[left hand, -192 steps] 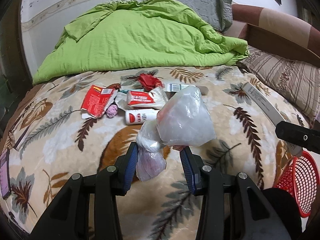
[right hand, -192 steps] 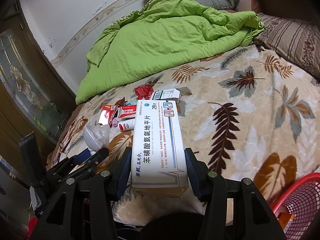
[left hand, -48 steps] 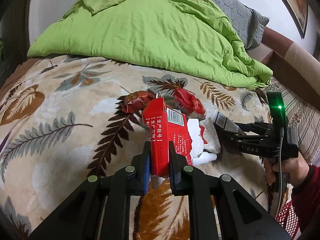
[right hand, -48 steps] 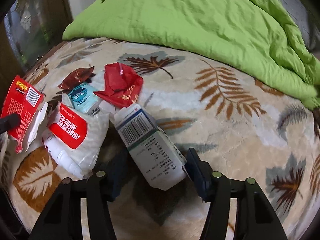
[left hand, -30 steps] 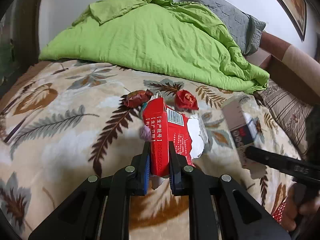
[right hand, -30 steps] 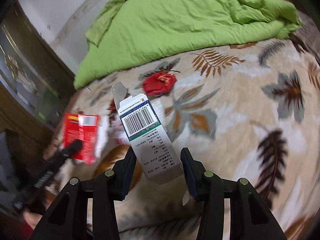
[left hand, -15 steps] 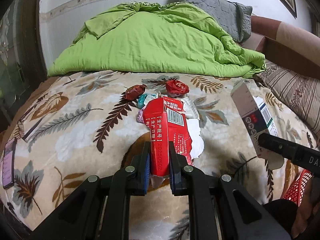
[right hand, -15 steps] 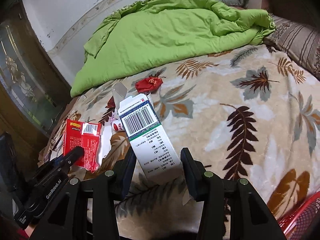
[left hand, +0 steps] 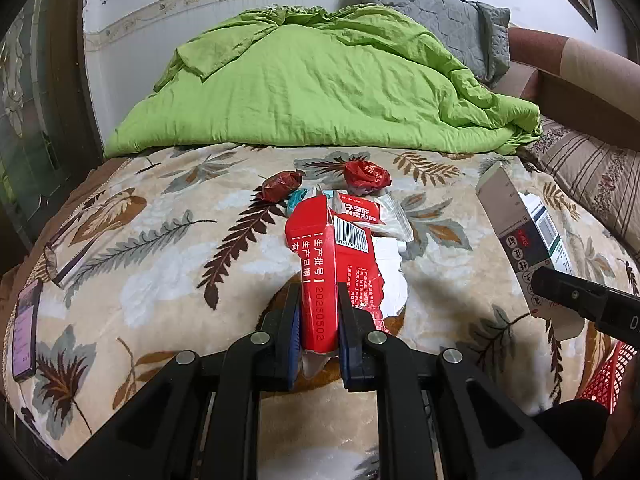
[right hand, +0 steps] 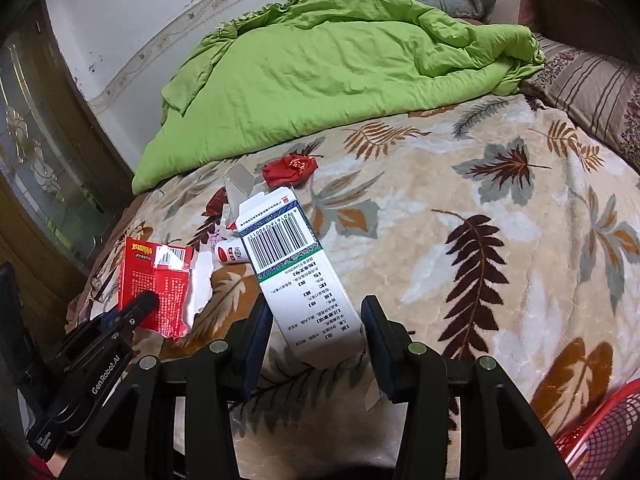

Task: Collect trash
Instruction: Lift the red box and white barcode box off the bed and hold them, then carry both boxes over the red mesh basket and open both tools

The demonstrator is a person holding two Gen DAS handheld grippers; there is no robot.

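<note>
My left gripper [left hand: 319, 326] is shut on a torn red carton [left hand: 334, 276] and holds it above the leaf-patterned blanket; the carton also shows in the right wrist view [right hand: 154, 286]. My right gripper [right hand: 316, 336] is shut on a white medicine box [right hand: 298, 280] with a barcode, also seen at the right of the left wrist view [left hand: 524, 240]. More trash lies on the bed: a crumpled red wrapper [left hand: 366, 174], a dark red wrapper [left hand: 280, 186], a white-and-red pouch [left hand: 372, 214] and a small white bottle [right hand: 232, 252].
A red mesh basket [right hand: 600, 436] sits at the bed's near right edge, also in the left wrist view [left hand: 608, 372]. A green duvet [left hand: 320, 88] covers the far bed. A phone [left hand: 24, 330] lies at the left edge. Striped pillows [right hand: 592, 88] lie at right.
Both grippers have drawn back from the trash pile toward the near edge of the bed, each still holding its box. The remaining trash looks farther away.
</note>
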